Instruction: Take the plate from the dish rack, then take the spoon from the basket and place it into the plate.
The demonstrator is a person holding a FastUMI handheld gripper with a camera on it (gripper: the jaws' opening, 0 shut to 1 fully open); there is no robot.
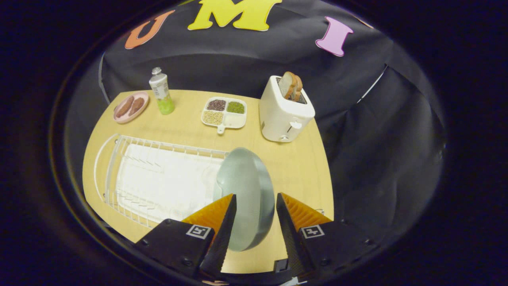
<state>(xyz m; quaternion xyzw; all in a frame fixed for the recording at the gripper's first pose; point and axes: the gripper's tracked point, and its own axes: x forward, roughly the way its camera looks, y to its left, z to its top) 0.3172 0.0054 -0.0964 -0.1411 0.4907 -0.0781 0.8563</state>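
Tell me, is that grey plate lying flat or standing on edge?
On edge: the plate stands upright between the gripper fingers, beside the dish rack.

gripper (256, 206) — fingers apart

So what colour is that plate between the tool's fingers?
Pale grey-green plate, seen best in the gripper view.

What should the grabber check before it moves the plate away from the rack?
1. Plate between the gripper fingers: ok.
2. Both fingers pressing the plate: cannot tell; a gap shows beside one finger.
3. Plate out of the dish rack slots: cannot tell; it stands on edge at the rack's end.
4. Bare table ahead to set it down: ok.
5. Toaster well beyond the plate: ok.
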